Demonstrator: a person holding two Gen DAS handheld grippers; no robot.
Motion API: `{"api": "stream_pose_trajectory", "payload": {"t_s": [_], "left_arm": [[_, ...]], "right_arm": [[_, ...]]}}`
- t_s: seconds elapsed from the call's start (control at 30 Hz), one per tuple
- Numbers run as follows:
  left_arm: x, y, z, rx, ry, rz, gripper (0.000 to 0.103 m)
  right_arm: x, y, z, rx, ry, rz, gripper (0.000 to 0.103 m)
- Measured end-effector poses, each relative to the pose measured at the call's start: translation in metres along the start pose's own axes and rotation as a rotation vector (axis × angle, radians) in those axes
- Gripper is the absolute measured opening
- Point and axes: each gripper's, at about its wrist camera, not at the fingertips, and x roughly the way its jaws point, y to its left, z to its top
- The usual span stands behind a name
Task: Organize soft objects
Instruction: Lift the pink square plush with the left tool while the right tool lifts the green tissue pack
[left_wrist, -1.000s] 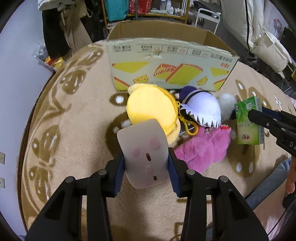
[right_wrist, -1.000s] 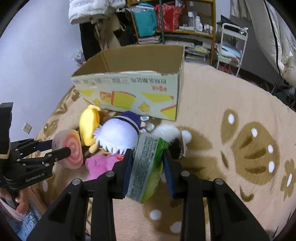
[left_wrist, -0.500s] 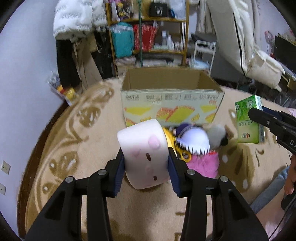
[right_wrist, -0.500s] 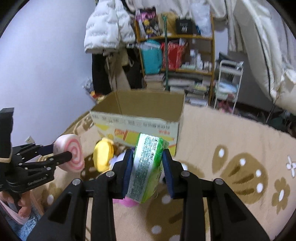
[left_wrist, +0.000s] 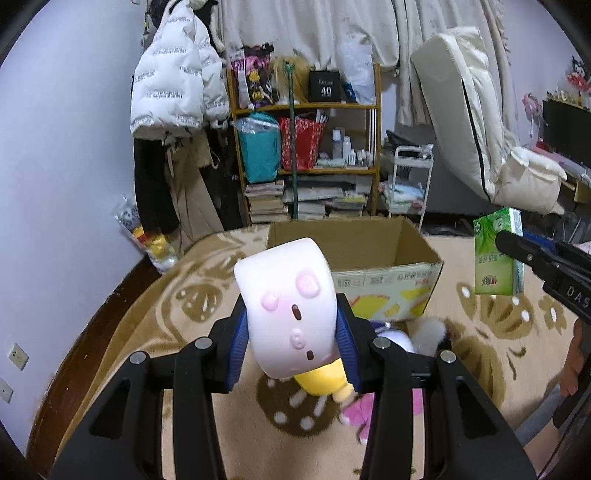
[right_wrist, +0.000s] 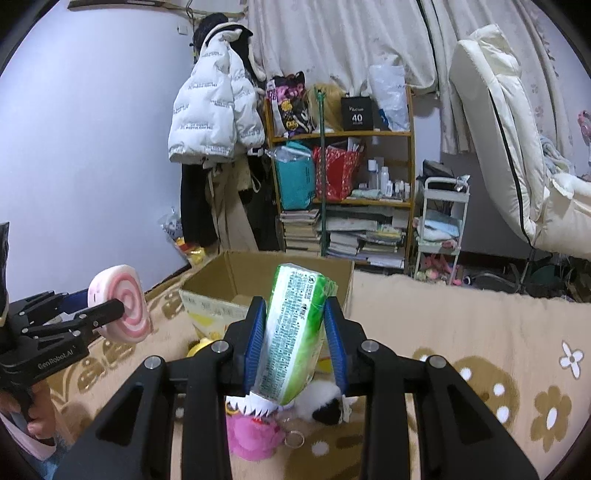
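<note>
Ideally, each hand-held gripper, the left (left_wrist: 291, 332) pinching the swirl-roll plush (left_wrist: 286, 308) and the right (right_wrist: 295, 341) the green tissue pack (right_wrist: 293, 332), needed to clear the cardboard box (left_wrist: 373, 266) rim before letting go.

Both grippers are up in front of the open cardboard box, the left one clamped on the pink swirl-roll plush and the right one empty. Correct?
Not quite: the right gripper is not empty; it is shut on the green tissue pack, as the right wrist view shows. The left gripper does clamp the swirl-roll plush before the open cardboard box.
</note>
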Motion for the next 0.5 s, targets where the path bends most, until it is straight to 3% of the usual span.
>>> {"api": "stream_pose_trajectory", "payload": {"t_s": [0.5], "left_arm": [[0.026, 0.002, 0.058, 0.009, -0.112, 0.022, 0.042]], "right_arm": [[0.023, -0.008, 0.03, -0.024, -0.124, -0.011, 0.034]]}}
